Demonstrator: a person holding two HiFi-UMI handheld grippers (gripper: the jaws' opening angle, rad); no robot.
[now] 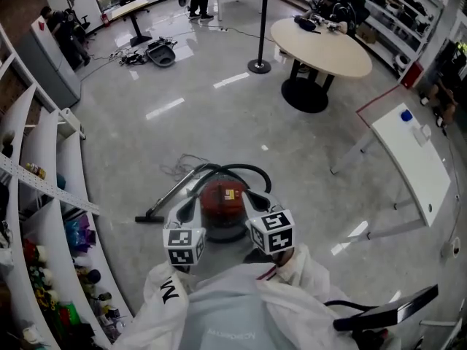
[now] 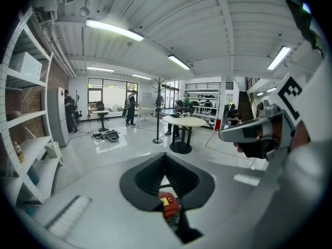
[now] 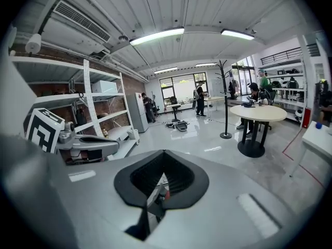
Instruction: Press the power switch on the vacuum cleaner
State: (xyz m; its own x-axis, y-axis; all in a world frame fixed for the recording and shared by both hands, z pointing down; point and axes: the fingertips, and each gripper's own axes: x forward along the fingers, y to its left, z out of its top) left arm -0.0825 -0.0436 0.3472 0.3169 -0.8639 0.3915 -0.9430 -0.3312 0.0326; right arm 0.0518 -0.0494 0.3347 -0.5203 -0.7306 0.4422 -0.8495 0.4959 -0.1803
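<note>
1. Left gripper (image 2: 166, 157) is clenched, with its jaw tips meeting and nothing between them. It hangs just above the near left side of the vacuum cleaner (image 1: 225, 203).
2. Right gripper (image 3: 164, 154) is likewise closed tip to tip and empty. It hangs over the vacuum cleaner's near right side, level with its partner.
3. White coat (image 1: 233, 312) fills the bottom of the head view and hides the person's hands. A dark chair (image 1: 387, 316) at the lower right is cut off by the frame.
4. The red vacuum cleaner stands on the floor in front of the person, well apart from the near left corner of the white table (image 1: 416, 173). It has a yellow label on top, but its power switch is too small to make out.
5. A black hose (image 1: 241, 170) arcs behind the body. The wand (image 1: 171, 195) slants to the left and ends in a floor nozzle (image 1: 149, 218).
6. The shelving (image 1: 44, 188) on the left holds bottles and coloured packets on its lower shelves. They are crowded, partly cut off by the frame edge and hard to tell apart.
7. A blue-capped bottle (image 1: 406, 115) stands upright near the white table's far corner.
8. The round table (image 1: 321, 49) carries dark gear at its far edge, where a person sits. A pole stand (image 1: 259, 65) rises just off its left edge.
9. Farthest off, an open grey case (image 1: 162, 53) lies on the floor among cables. Its contents cannot be made out.
</note>
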